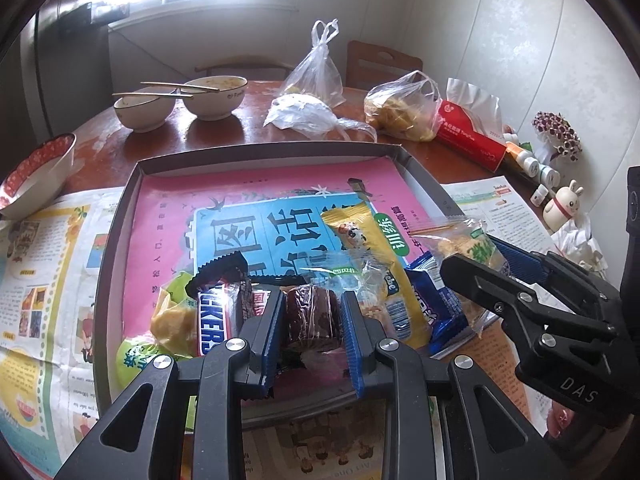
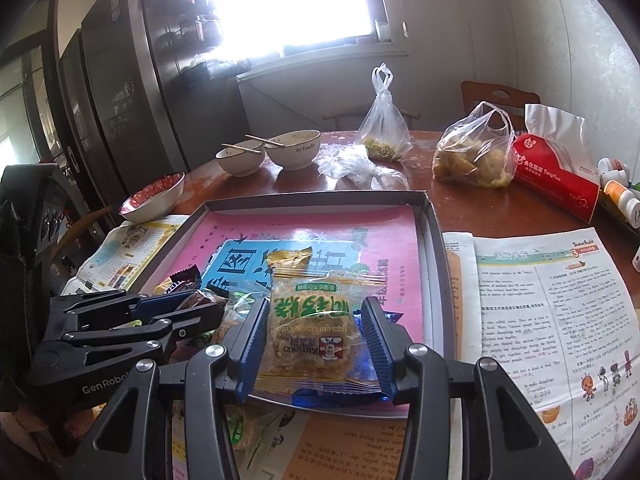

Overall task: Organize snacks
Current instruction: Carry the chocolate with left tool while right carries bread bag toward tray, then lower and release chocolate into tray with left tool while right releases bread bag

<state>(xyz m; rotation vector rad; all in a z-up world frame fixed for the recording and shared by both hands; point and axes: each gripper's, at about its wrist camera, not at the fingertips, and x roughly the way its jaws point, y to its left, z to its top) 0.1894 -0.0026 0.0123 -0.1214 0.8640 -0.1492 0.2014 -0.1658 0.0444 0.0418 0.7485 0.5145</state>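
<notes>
Two tongs hang over the grey tray [image 1: 120,216]'s near edge. Left tongs [image 1: 312,316] pinch a brown wrapped cake [image 1: 312,314]; right tongs [image 2: 316,328], partly spread, clamp a crispy rice snack pack [image 2: 312,324].

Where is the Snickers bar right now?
In the left wrist view the Snickers bar lies at the near left of the tray, just left of the left gripper and the brown wrapped cake it holds.
</notes>
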